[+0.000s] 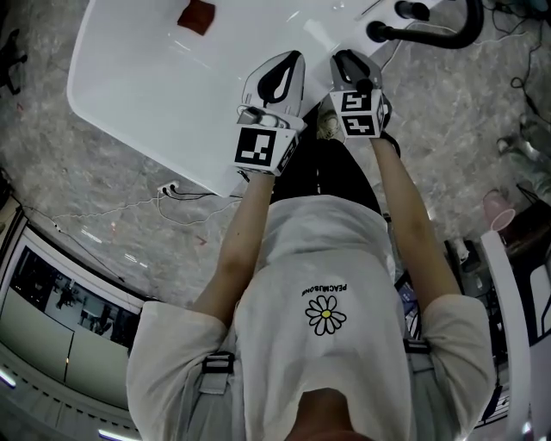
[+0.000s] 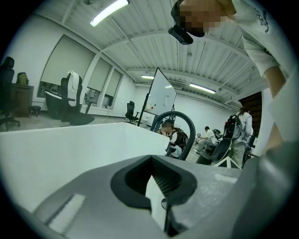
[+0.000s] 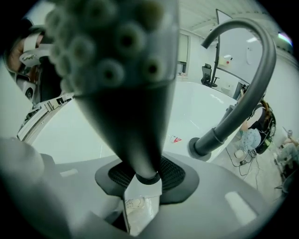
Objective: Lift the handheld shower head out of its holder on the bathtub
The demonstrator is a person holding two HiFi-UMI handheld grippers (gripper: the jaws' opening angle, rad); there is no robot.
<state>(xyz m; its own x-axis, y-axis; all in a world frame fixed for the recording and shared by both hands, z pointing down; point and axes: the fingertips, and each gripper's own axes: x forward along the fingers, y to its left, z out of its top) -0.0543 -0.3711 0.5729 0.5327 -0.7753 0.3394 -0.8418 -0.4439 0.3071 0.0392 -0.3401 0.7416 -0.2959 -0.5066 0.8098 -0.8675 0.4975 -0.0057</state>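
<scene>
The floor (image 1: 77, 198) lies open to the left and near side of the tub (image 1: 129, 103), with only a cable (image 1: 172, 189) by the tub's near corner. Right of the tub it is crowded with cords and gear. The tub is white with a broad rounded rim, and its near corner is just beside the left gripper (image 2: 156, 191). Its basin is wide and smooth and holds one small red thing (image 1: 196, 15) toward the far side. A dark curved pipe (image 1: 430, 34) arches at the tub's right end, its base on the rim. The shower head (image 3: 126, 84) stands over that rim just beside the pipe's base, nozzles toward the camera. Its thin end sits between the jaws of the right gripper (image 3: 142, 186), which stand apart close around it, with a sliver of gap at one pad. The left gripper's jaws meet at the tips over the tub's rim, with nothing between them.
</scene>
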